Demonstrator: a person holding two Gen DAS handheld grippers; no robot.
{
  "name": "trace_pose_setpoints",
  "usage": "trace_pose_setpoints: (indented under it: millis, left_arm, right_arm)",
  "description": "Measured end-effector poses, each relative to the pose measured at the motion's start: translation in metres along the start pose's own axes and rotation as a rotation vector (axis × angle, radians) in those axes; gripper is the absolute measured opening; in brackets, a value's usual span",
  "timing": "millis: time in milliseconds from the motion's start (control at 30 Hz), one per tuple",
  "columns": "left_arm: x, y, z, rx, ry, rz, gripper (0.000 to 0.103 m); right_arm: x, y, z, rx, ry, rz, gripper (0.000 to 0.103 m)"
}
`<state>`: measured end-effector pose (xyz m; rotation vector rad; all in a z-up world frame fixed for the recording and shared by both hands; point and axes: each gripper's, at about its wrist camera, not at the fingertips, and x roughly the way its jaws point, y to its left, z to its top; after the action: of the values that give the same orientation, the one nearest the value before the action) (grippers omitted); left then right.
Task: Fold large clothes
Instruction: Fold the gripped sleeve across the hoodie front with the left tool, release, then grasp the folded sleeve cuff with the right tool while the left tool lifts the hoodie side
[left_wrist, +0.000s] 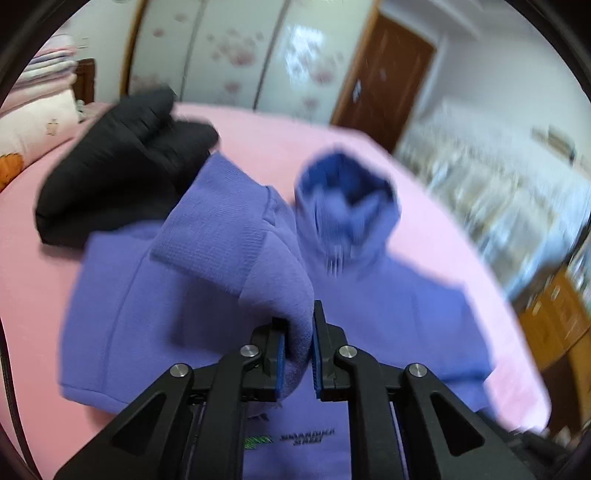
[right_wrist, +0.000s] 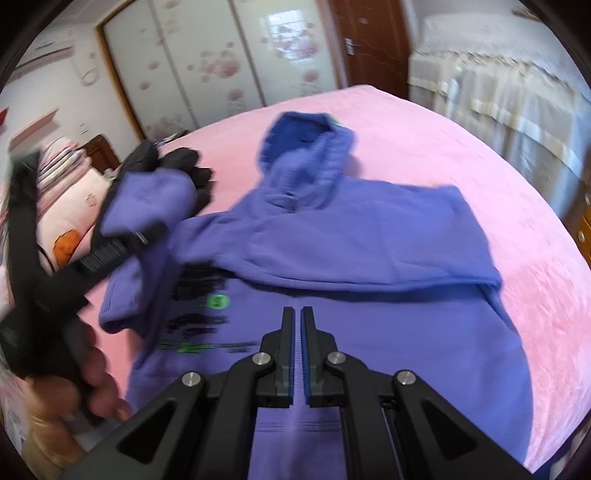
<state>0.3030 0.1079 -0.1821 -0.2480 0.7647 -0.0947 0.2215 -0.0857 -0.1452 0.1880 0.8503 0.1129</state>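
Observation:
A purple hoodie (right_wrist: 369, 251) lies face up on the pink bed (right_wrist: 461, 147), hood (right_wrist: 306, 147) pointing away, with dark and green print on its chest. Its right sleeve lies folded across the chest (right_wrist: 388, 236). My left gripper (left_wrist: 298, 325) is shut on the hoodie's left sleeve (left_wrist: 236, 229) and holds it lifted above the body; it also shows at the left of the right wrist view (right_wrist: 140, 236). My right gripper (right_wrist: 298, 314) is shut and empty, hovering over the hoodie's lower front (right_wrist: 369, 350).
A black padded garment (left_wrist: 118, 162) lies on the bed beyond the lifted sleeve. Pillows and folded bedding (left_wrist: 40, 96) sit at the far left. A floral wardrobe (right_wrist: 207, 62), a brown door (right_wrist: 369, 40) and a covered piece of furniture (right_wrist: 498, 85) surround the bed.

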Motion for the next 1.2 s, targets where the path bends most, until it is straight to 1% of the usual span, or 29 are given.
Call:
trace_pose_setpoints:
  millis: [33, 67, 133, 200, 233, 267, 333, 400, 433, 500, 533, 567, 633, 700, 733, 800, 867, 933, 1000, 1100, 1133, 1167, 1200]
  left_arm:
    - [0.013, -0.012, -0.008, 0.026, 0.039, 0.013, 0.014]
    - [0.022, -0.015, -0.017, 0.039, 0.068, 0.016, 0.021]
    - [0.035, -0.019, -0.029, 0.049, 0.12, 0.001, 0.033]
    - [0.037, -0.019, -0.036, 0.042, 0.139, -0.025, 0.041]
    - [0.035, -0.018, -0.038, 0.04, 0.146, -0.035, 0.05]
    - [0.034, -0.023, -0.033, 0.037, 0.142, -0.042, 0.057]
    - [0.019, -0.019, -0.032, 0.026, 0.108, -0.062, 0.063]
    - [-0.002, -0.013, -0.03, 0.012, 0.073, -0.077, 0.064]
    - [-0.017, -0.008, -0.028, -0.004, 0.04, -0.085, 0.065]
    - [-0.039, 0.004, -0.027, -0.029, -0.011, -0.074, 0.071]
    - [-0.056, 0.015, -0.027, -0.051, -0.056, -0.049, 0.075]
    - [-0.066, 0.023, -0.029, -0.065, -0.083, -0.029, 0.077]
    - [-0.085, 0.044, -0.034, -0.099, -0.131, 0.028, 0.077]
    - [-0.098, 0.067, -0.044, -0.138, -0.145, 0.084, 0.077]
    - [-0.101, 0.079, -0.049, -0.16, -0.139, 0.11, 0.077]
    - [-0.101, 0.101, -0.06, -0.195, -0.11, 0.146, 0.077]
    - [-0.092, 0.12, -0.073, -0.232, -0.052, 0.184, 0.077]
    - [-0.083, 0.135, -0.084, -0.273, 0.0, 0.186, 0.077]
    - [-0.077, 0.141, -0.089, -0.292, 0.021, 0.18, 0.077]
    - [-0.064, 0.139, -0.09, -0.277, 0.036, 0.177, 0.077]
    - [-0.059, 0.136, -0.089, -0.261, 0.041, 0.179, 0.077]
    - [-0.056, 0.134, -0.087, -0.251, 0.046, 0.181, 0.077]
    - [-0.05, 0.131, -0.085, -0.243, 0.047, 0.182, 0.077]
  right_arm:
    - [0.002, -0.008, -0.001, 0.014, 0.006, -0.007, 0.003]
    - [0.005, -0.017, -0.002, 0.029, 0.014, -0.012, 0.003]
    - [0.009, -0.028, -0.003, 0.047, 0.026, -0.018, 0.003]
    - [0.013, -0.036, -0.004, 0.058, 0.036, -0.013, 0.003]
    - [0.014, -0.036, -0.005, 0.061, 0.038, -0.012, 0.003]
    - [0.016, -0.037, -0.005, 0.062, 0.04, -0.007, 0.003]
    - [0.019, -0.035, -0.004, 0.063, 0.044, 0.01, 0.003]
    - [0.021, -0.031, -0.003, 0.061, 0.046, 0.033, 0.003]
    - [0.023, -0.029, -0.002, 0.057, 0.049, 0.05, 0.003]
    - [0.026, -0.023, 0.0, 0.052, 0.056, 0.089, 0.003]
    - [0.028, -0.019, 0.002, 0.05, 0.061, 0.108, 0.007]
    - [0.028, -0.018, 0.002, 0.05, 0.062, 0.12, 0.011]
    - [0.032, -0.012, 0.006, 0.061, 0.062, 0.163, 0.029]
    - [0.039, -0.01, 0.009, 0.075, 0.065, 0.2, 0.036]
    - [0.043, -0.009, 0.01, 0.082, 0.069, 0.213, 0.037]
    - [0.055, -0.008, 0.013, 0.1, 0.083, 0.231, 0.037]
    - [0.074, -0.008, 0.016, 0.125, 0.116, 0.243, 0.037]
    - [0.096, -0.009, 0.017, 0.161, 0.161, 0.248, 0.037]
    - [0.116, -0.01, 0.017, 0.208, 0.2, 0.277, 0.037]
    - [0.138, -0.008, 0.016, 0.264, 0.234, 0.31, 0.037]
    - [0.143, -0.004, 0.017, 0.265, 0.237, 0.324, 0.031]
    - [0.144, -0.001, 0.018, 0.256, 0.232, 0.326, 0.022]
    - [0.143, 0.003, 0.02, 0.239, 0.225, 0.33, 0.017]
